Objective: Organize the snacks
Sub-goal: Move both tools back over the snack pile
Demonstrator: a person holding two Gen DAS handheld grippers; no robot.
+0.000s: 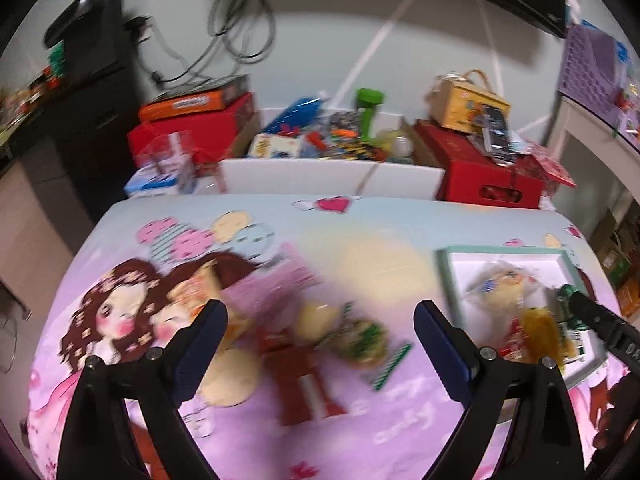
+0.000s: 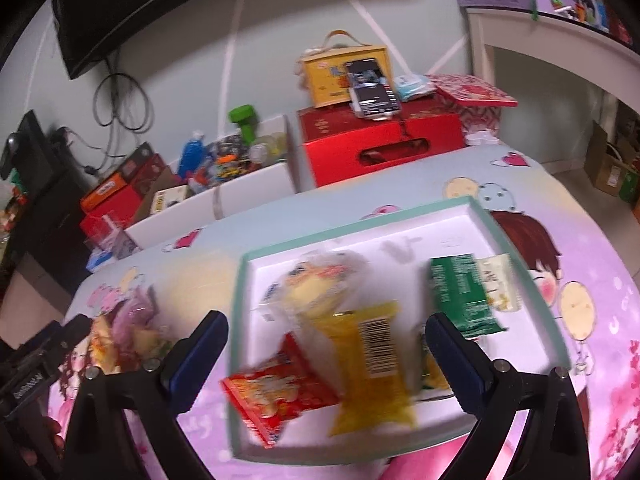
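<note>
Both grippers, left [image 1: 320, 320] and right [image 2: 326, 332], hang with jaws wide and empty: several snack packets [image 2: 370, 364] already lie gathered in the shallow box [image 2: 516, 240], while loose ones [image 1: 304, 364] wait on the bedsheet [image 1: 360, 248].

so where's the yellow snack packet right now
In the right wrist view the yellow packet lies in the white tray, near its front edge, between the red packet and the green packet.

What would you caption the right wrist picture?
Open right claw above a teal-rimmed tray holding yellow, red and green snack packets.
</note>
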